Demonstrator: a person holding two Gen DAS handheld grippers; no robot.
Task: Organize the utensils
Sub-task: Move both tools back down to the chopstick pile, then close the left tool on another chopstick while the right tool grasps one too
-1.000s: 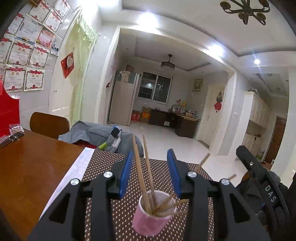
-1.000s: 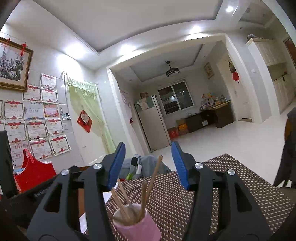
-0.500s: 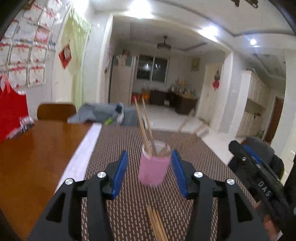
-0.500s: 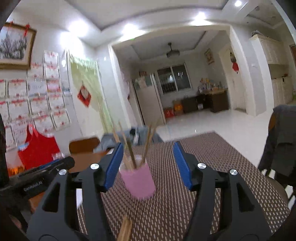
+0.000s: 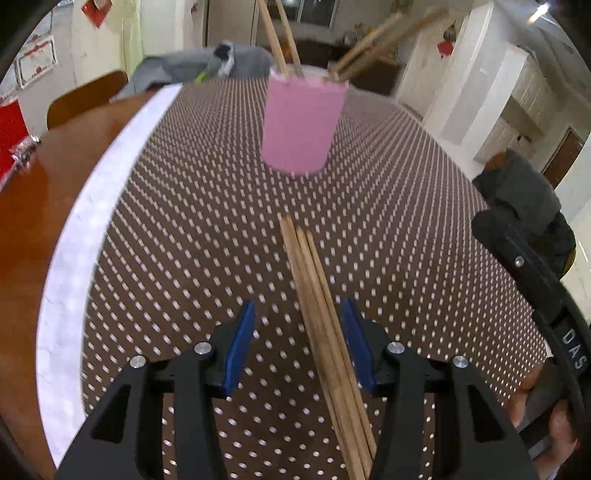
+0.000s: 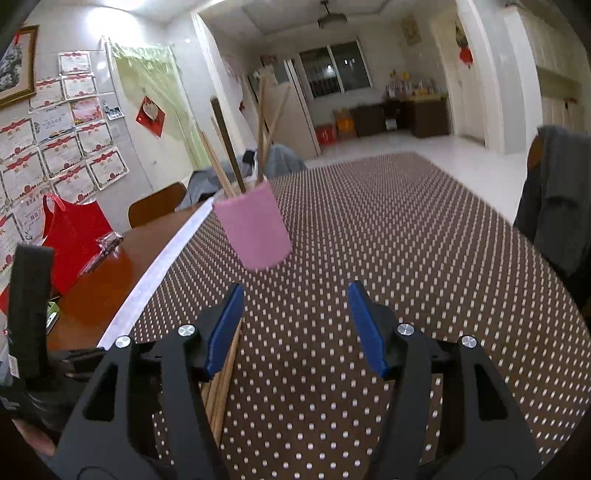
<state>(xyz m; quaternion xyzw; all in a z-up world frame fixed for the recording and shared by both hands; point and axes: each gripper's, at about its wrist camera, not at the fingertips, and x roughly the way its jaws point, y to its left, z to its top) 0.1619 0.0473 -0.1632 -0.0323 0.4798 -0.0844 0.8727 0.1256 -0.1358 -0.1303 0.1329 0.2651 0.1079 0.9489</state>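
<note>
A pink cup [image 5: 301, 125] stands upright on the brown dotted mat [image 5: 184, 206] and holds several wooden chopsticks [image 5: 280, 33]. It also shows in the right wrist view [image 6: 255, 227]. A bundle of loose chopsticks [image 5: 317, 295] lies flat on the mat in front of the cup. My left gripper [image 5: 297, 343] is open and empty, its jaws on either side of the bundle's near part. My right gripper [image 6: 295, 328] is open and empty over the mat, with the loose chopsticks [image 6: 221, 384] just under its left finger.
A white strip [image 5: 85, 229] edges the mat on the left, beside bare wooden table [image 5: 29, 221]. A red bag [image 6: 70, 236] sits on the table at left. Chairs with dark clothing stand at the far edge [image 5: 207, 66] and right [image 6: 554, 206].
Both grippers have pulled back from the cup and tilted down toward the mat. The cup now stands farther ahead, and the loose chopstick bundle has come into view between the left jaws.
</note>
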